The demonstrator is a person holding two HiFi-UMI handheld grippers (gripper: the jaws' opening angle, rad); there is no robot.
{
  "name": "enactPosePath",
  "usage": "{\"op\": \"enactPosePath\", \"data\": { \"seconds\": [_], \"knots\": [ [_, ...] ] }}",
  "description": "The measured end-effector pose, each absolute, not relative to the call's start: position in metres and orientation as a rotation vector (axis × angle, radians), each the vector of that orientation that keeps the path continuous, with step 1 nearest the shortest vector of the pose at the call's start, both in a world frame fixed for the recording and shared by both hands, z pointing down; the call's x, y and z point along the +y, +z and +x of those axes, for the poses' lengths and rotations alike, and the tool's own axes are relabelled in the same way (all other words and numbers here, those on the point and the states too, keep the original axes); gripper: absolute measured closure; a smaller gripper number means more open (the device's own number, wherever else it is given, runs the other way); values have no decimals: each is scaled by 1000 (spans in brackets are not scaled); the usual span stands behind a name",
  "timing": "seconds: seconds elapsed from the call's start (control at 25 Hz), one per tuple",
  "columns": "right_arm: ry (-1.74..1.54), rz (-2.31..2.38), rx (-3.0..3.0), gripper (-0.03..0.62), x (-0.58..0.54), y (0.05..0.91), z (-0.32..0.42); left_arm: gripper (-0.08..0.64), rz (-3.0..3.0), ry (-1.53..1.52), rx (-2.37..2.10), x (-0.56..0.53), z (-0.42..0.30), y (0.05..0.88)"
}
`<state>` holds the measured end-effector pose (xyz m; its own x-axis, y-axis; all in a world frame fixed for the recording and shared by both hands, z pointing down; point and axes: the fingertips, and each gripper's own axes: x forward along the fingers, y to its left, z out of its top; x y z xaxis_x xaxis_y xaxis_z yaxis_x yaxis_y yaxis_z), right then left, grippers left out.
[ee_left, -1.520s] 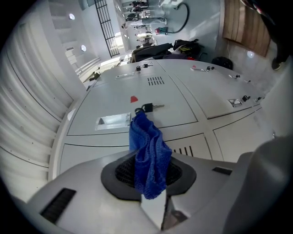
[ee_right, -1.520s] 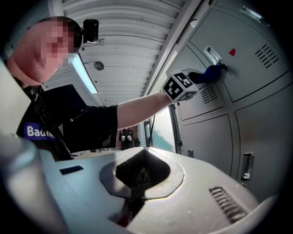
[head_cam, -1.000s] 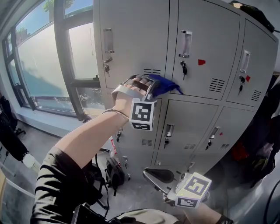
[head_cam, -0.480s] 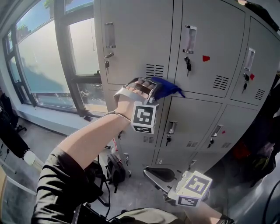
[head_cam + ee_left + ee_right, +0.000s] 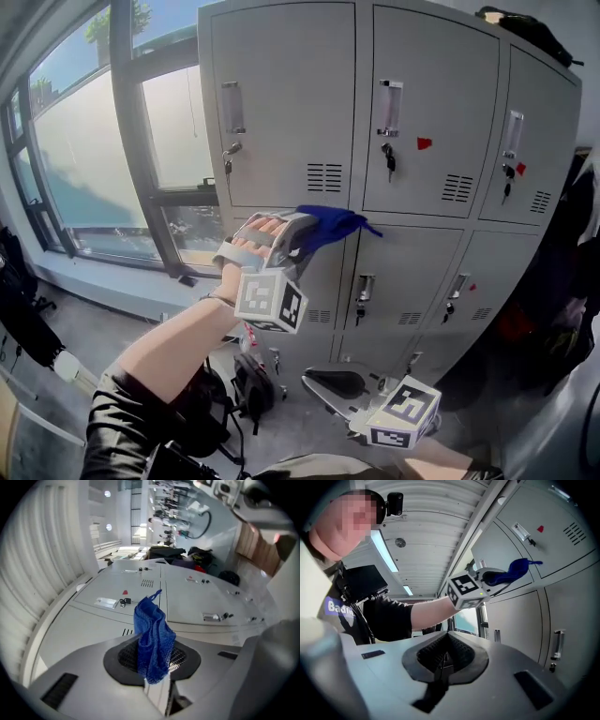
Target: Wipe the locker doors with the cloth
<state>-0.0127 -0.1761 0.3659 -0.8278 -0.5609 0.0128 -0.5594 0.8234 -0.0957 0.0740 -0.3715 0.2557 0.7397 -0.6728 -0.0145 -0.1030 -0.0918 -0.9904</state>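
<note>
Left gripper view: the left gripper has its jaws clamped on a blue mesh cloth. The cloth is bunched between the ribbed pads and sticks out beyond the tips, with a thin loop at its far end. The grey locker doors fill the background behind it.

In the head view the left gripper is raised at the end of a bare forearm. Its marker cube hangs below the hand. The cloth trails to the right from the tips. It lies along the line where the upper row of locker doors meets the lower row, just below the vent slots of the upper left door. It reaches across toward the middle column. I cannot tell whether it presses on the metal.

The right gripper is held low and near the person, well apart from the lockers. In the right gripper view its jaws are closed together with nothing between them. That view looks up at the left gripper and the cloth.

Each upper door has a handle with a key hanging in the lock below it. A red tag sits on the middle door. A tall window stands to the left, and a dark bag lies on the floor at the foot of the lockers.
</note>
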Motion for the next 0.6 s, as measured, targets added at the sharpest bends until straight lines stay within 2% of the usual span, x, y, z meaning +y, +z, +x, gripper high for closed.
{"op": "enactPosePath", "data": {
  "seconds": [0.2,0.6],
  "knots": [
    [-142,-969,2991,586,-177,376,-27,469,-1950,-440,684,-329,24,291],
    [-149,-1220,2935,586,-179,415,-25,469,-2526,-183,711,-257,-12,376]
  ]
}}
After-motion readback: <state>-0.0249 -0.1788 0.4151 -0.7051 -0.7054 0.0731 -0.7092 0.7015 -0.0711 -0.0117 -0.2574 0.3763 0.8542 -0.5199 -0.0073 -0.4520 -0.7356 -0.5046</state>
